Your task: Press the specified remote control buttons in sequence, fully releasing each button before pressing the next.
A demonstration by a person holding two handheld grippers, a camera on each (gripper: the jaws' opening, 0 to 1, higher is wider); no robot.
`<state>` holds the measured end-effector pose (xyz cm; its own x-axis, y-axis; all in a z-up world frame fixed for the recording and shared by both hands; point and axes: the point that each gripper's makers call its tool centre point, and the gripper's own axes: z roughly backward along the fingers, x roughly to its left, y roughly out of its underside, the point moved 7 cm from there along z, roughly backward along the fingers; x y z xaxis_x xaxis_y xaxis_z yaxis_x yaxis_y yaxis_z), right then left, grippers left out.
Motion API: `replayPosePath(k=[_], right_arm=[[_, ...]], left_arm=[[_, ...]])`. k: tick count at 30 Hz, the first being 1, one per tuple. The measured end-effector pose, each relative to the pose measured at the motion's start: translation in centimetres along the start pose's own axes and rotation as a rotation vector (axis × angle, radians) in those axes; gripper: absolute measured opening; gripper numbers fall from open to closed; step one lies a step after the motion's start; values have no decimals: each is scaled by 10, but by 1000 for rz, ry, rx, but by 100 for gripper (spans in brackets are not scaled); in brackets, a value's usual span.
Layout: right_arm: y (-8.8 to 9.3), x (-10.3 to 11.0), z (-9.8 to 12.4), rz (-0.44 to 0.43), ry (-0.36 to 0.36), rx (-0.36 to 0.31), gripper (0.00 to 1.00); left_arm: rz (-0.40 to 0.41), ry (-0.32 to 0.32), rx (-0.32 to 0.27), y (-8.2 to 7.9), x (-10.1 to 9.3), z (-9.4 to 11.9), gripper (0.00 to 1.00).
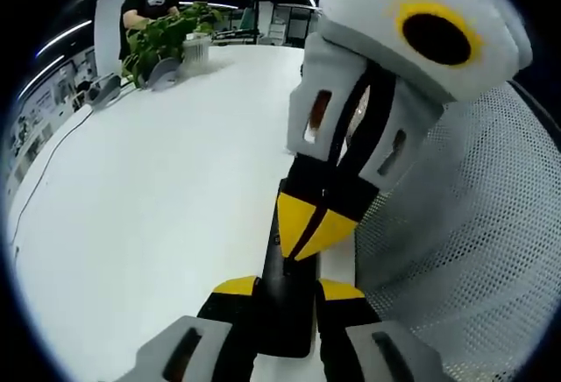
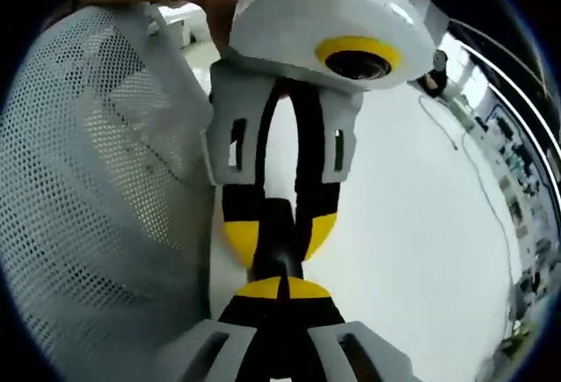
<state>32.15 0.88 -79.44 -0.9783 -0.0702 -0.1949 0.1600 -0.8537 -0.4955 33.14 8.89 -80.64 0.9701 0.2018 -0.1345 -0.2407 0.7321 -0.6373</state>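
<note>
The black remote (image 1: 285, 299) lies on the white table (image 1: 149, 215), clamped across its sides by the left gripper (image 1: 287, 290). The right gripper (image 1: 316, 229) has its 2 yellow tips pinched together, pressing down on the remote's face. A white mesh basket (image 1: 473, 259) stands just beside them.

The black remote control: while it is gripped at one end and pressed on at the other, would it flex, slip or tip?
The remote control looks like a flat, rigid bar, so it probably won't flex. The left gripper clamps one end, so slipping seems unlikely. The right gripper, tips closed, presses down on it over the white table, so tipping seems unlikely.
</note>
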Motion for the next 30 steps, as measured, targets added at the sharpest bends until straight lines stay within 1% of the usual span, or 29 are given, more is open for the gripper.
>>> replayPosePath(k=[1,3,5,8,9,10,12,14,15,16,18,22,24,27,30], right_arm=[[-2,1,-1,36,-8,-4,0],[-2,3,-1,70,-7,6,0],[-3,4,-1,68,-7,12,0],[-4,3,-1,93,-14,25,0],[-5,1,-2,82,-21,29,0],[-5,1,-2,46,-33,37,0],[-5,-2,-3,-91,-48,38,0],[-3,-5,-3,-184,-32,19,0],[-3,-5,-3,-191,-23,12,0],[-3,-3,-3,-169,-19,17,0],[-5,-1,-4,-155,2,33,0],[-7,-3,-4,-185,7,62,0],[-5,-1,-3,-187,10,48,0],[-2,2,-2,-171,28,6,0],[-4,1,-3,-162,32,9,0]], left_arm=[[1,-1,-2,0,0,0,25],[-1,-5,-7,1,-1,0,25],[-15,-10,-4,1,-2,0,25],[-13,-10,-8,1,-2,0,25],[-13,-10,-11,1,-2,0,25],[-13,-11,-13,1,-2,0,25],[-12,-12,-18,2,-2,0,25],[-7,-13,-20,2,-2,0,25],[-5,-13,-20,2,-2,0,25],[-6,-15,-18,1,-3,0,25],[-8,-19,-17,1,-3,0,25],[-7,-21,-19,2,-3,0,25],[-3,-22,-22,2,-3,0,25],[-7,-24,-20,2,-3,0,25],[-2,-24,-24,2,-3,0,25]])
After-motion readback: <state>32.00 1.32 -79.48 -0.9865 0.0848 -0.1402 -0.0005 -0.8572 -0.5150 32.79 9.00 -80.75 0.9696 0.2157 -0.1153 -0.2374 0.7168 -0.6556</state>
